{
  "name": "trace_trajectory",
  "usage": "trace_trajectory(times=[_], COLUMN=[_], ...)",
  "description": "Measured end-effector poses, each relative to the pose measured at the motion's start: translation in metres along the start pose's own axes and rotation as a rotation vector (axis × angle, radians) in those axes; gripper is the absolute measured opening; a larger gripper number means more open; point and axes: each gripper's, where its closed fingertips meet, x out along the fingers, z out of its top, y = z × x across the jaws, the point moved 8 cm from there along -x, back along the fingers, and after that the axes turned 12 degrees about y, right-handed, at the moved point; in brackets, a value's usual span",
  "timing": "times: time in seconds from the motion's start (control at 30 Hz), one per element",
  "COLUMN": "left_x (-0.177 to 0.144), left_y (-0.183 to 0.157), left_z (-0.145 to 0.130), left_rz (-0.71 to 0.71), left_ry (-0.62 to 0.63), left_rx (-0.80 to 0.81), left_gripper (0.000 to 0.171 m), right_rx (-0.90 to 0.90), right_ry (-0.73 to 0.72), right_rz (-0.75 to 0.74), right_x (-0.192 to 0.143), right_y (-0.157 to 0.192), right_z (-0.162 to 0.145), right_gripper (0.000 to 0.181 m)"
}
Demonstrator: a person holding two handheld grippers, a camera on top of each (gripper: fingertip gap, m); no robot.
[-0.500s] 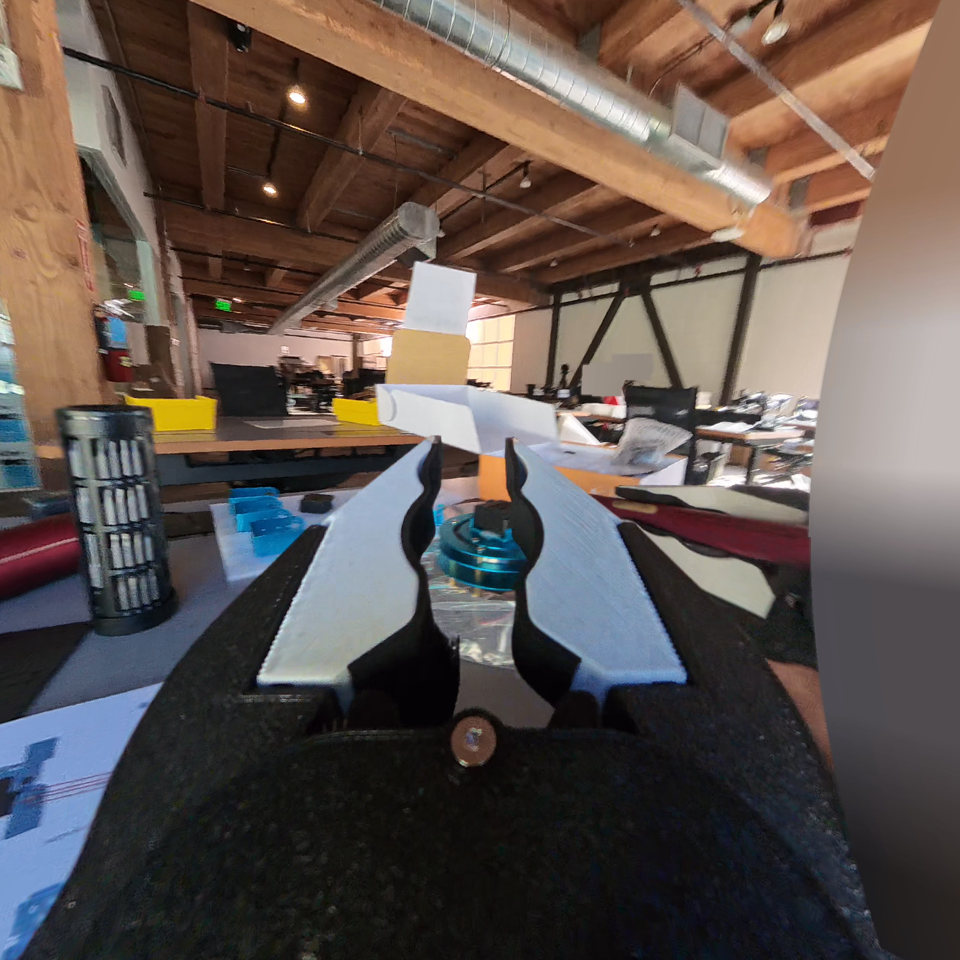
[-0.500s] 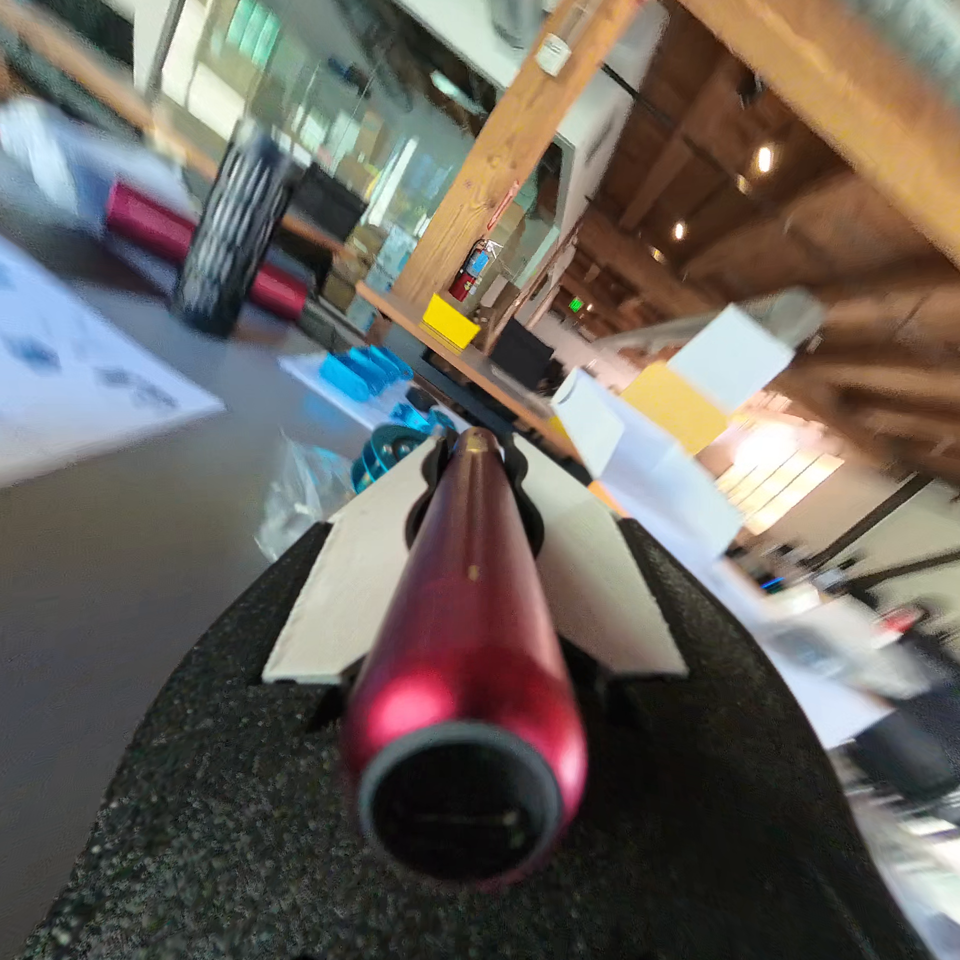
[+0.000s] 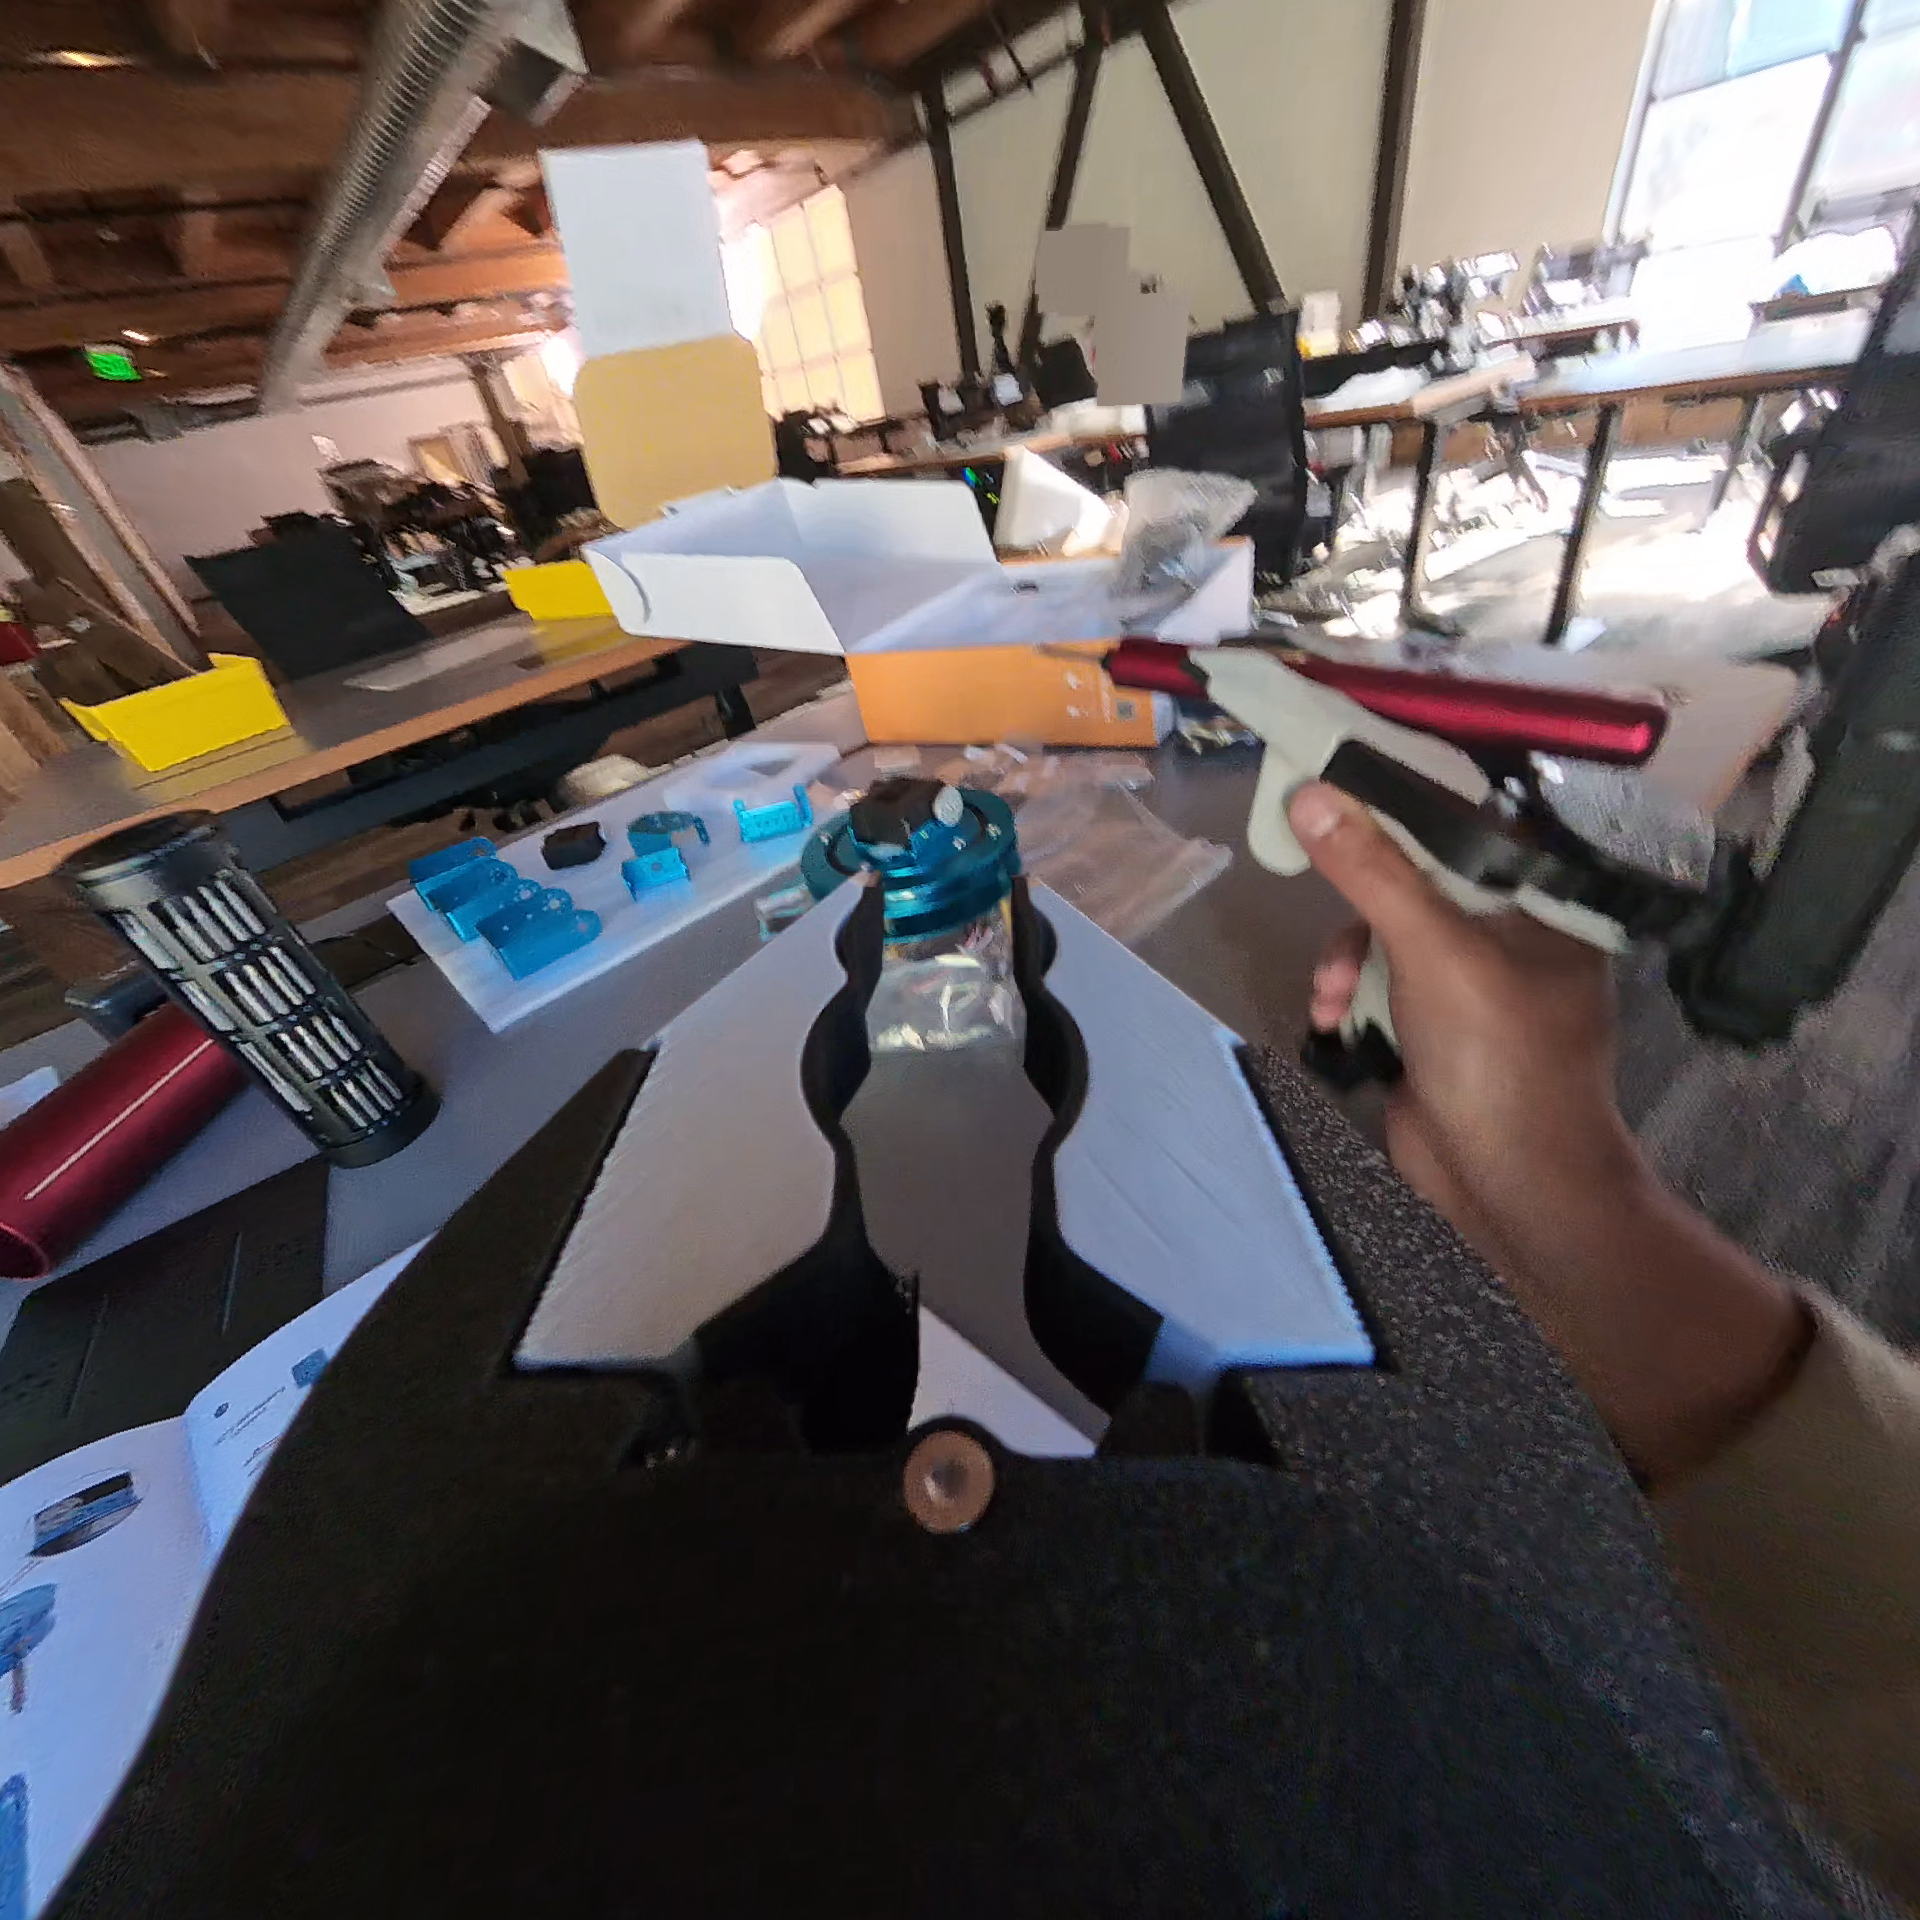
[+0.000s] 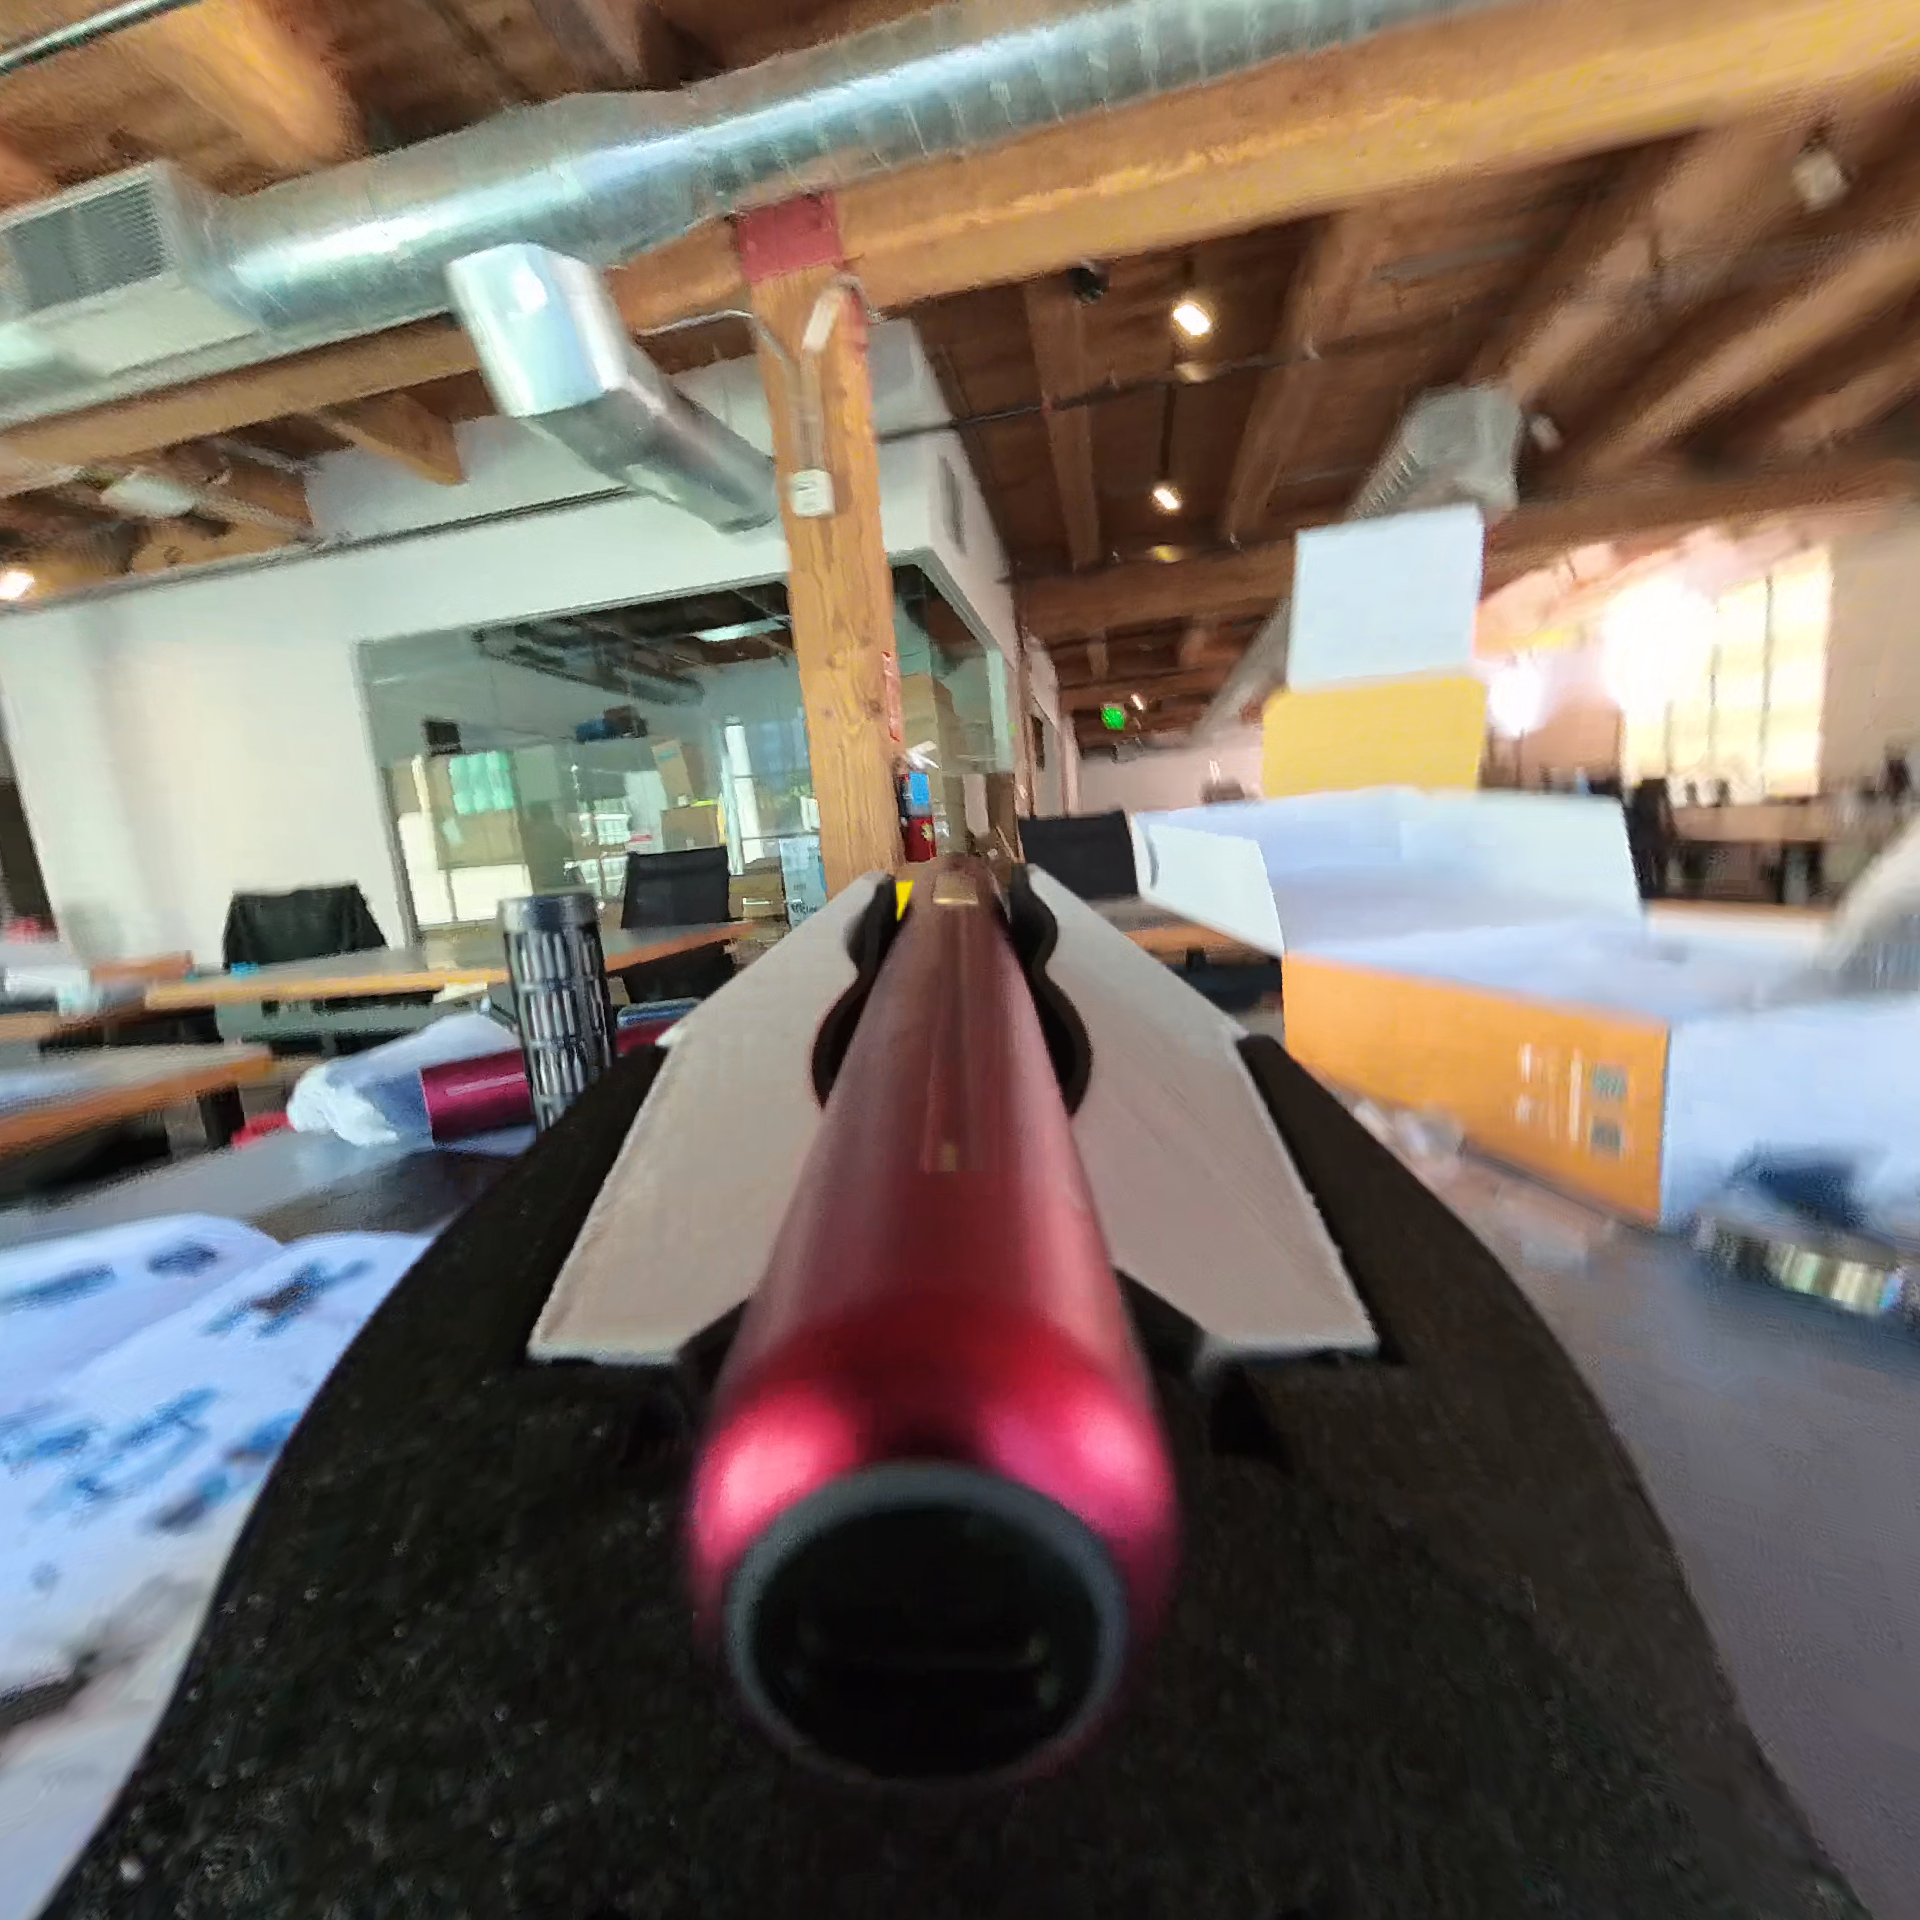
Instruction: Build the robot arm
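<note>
Orange-and-white open box (image 3: 997, 665) sits beyond both grippers; half a second back it lay straight ahead of the left gripper (image 3: 940, 925), now it is ahead and slightly right. Red metal tube (image 4: 935, 1195) stays clenched lengthwise in the right gripper (image 4: 951, 894), which has levelled out from its earlier tilt; its hand (image 3: 1475, 997) now shows right of the left gripper. Black mesh cylinder (image 3: 249, 997) stands left, second red tube (image 3: 94, 1122) beside it. Left gripper is released, holding nothing, fingers wider than before, a blue round part (image 3: 914, 852) just past its tips.
</note>
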Motion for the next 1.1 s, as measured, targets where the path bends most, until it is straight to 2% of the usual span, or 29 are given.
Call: trace_trajectory(times=[0.03, 0.13, 0.27, 0.37, 0.47, 0.53, 0.6, 0.7, 0.77, 0.83, 0.9, 1.1], left_x=[-0.003, -0.005, 0.012, 0.044, 0.093, 0.124, 0.155, 0.195, 0.210, 0.214, 0.212, 0.199], left_y=[-0.002, -0.005, 0.008, 0.030, 0.061, 0.077, 0.088, 0.104, 0.113, 0.118, 0.117, 0.110], left_z=[-0.003, -0.017, -0.021, -0.004, 0.008, 0.012, 0.010, -0.008, -0.027, -0.043, -0.051, -0.051], left_rz=[-0.025, -0.062, 0.006, -0.013, -0.083, -0.165, -0.262, -0.360, -0.375, -0.397, -0.405, -0.402], left_ry=[0.025, 0.091, 0.090, 0.086, 0.189, 0.253, 0.258, 0.166, 0.089, 0.012, -0.011, -0.095], left_rx=[0.019, 0.059, 0.085, 0.129, 0.130, 0.100, 0.049, -0.014, -0.041, -0.096, -0.106, -0.080], left_gripper=[0.023, 0.024, 0.024, 0.024, 0.024, 0.024, 0.025, 0.027, 0.027, 0.027, 0.027, 0.027], right_rx=[-0.115, -0.537, -1.000, -1.240, -1.378, -1.386, -1.391, -1.379, -1.370, -1.359, -1.349, -1.334], right_ry=[-0.027, 0.040, 0.107, 0.147, 0.181, 0.157, 0.176, 0.217, 0.214, 0.227, 0.244, 0.265], right_rz=[0.037, 0.074, 0.076, 0.118, 0.146, 0.147, 0.168, 0.156, 0.136, 0.114, 0.105, 0.090], right_x=[-0.004, -0.010, 0.001, 0.018, 0.030, 0.036, 0.048, 0.061, 0.058, 0.054, 0.053, 0.055], right_y=[-0.003, -0.017, -0.024, -0.015, 0.000, 0.010, 0.016, 0.015, 0.013, 0.009, 0.003, -0.002], right_z=[0.006, 0.013, -0.013, -0.047, -0.072, -0.072, -0.075, -0.081, -0.079, -0.078, -0.078, -0.078], right_gripper=[0.020, 0.020, 0.019, 0.020, 0.020, 0.020, 0.020, 0.020, 0.020, 0.020, 0.020, 0.020])
